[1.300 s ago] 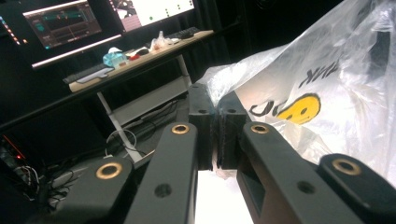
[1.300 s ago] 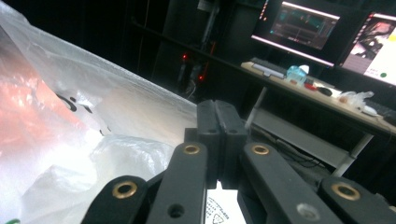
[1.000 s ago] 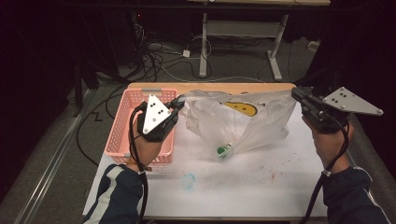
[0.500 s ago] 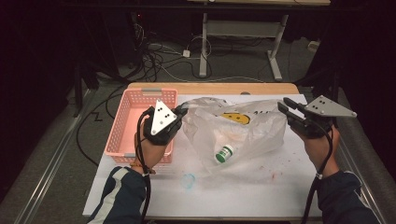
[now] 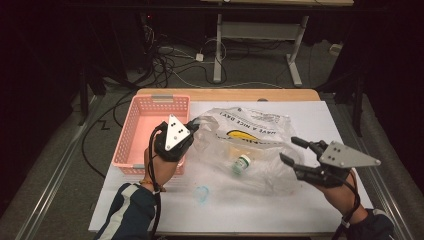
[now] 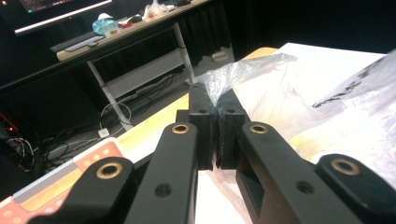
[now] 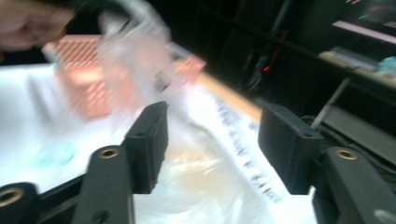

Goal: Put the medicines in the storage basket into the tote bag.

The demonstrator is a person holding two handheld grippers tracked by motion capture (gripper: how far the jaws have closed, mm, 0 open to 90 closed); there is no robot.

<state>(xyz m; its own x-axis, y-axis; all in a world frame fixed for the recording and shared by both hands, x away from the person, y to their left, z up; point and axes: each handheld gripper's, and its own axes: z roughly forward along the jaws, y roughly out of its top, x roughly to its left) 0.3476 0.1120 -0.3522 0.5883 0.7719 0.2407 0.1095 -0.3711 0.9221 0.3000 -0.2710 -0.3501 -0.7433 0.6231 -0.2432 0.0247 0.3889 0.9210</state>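
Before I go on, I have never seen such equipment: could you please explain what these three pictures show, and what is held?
There is no robot here. A person holds a hand tool with two black jaws in each hand. The high view looks down on the table from above. The other two pictures come from small cameras riding on each tool, looking along its jaws.

On the white table lie a pink basket and a clear plastic bag with a small green-capped bottle inside.

The left gripper is shut on an edge of the bag. The right gripper is open, above the bag, holding nothing.
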